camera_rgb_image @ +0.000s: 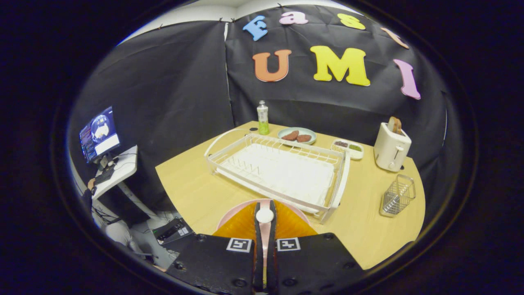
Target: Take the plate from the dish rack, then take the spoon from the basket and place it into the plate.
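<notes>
- The gripper has its fingers closed together on a white spoon.
- A pink plate lies beneath them, just before the empty white dish rack.
- The wire basket stands well apart.

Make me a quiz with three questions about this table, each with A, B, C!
1. Where is the wire basket?
A. in front of the toaster
B. inside the dish rack
C. beside the bottle

2. How many brown patties lie on the far plate?
A. one
B. two
C. four

3. What are the gripper fingers doing?
A. wide open
B. shut on nothing
C. shut on the pink plate

Answers: 1 A, the basket stands nearer than the toaster; 2 B, two show; 3 C, the plate's rim sits between both fingers.
</notes>
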Action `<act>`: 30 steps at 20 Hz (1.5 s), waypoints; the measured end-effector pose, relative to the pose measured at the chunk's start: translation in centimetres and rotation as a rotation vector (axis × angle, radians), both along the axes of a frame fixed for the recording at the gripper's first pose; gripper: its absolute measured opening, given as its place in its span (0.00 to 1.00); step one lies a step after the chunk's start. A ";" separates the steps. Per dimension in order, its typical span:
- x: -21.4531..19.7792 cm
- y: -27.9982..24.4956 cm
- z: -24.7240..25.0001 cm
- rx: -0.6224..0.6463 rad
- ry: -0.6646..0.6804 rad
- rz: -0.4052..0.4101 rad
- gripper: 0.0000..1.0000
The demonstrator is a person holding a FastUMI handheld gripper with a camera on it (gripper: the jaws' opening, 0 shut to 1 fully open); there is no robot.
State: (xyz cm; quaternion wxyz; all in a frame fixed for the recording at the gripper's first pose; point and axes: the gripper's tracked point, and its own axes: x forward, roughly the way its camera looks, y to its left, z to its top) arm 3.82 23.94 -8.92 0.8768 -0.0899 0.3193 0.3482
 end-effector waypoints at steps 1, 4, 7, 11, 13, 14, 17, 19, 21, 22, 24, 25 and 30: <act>0.0 0.3 -0.5 -0.006 0.012 0.009 0.09; -0.2 1.1 -1.7 0.009 0.070 0.036 0.09; -0.1 1.7 -1.9 0.028 0.104 0.057 0.09; 0.6 1.4 -2.0 0.024 0.107 0.055 0.15; 1.1 1.2 -2.2 0.031 0.118 0.043 0.18; 1.5 0.9 -2.3 0.028 0.121 0.034 0.19; 2.8 0.2 -2.4 0.032 0.126 -0.003 0.22; 3.5 -0.3 -2.2 0.034 0.117 -0.028 0.30; 3.8 -0.6 -1.8 0.050 0.109 -0.041 0.49; 4.0 -0.9 -1.4 0.059 0.100 -0.049 0.56; 4.4 -1.3 -0.8 0.069 0.068 -0.073 0.67; 4.5 -1.6 -0.5 0.072 0.049 -0.085 0.72; 5.1 -3.3 2.6 0.098 -0.103 -0.163 0.81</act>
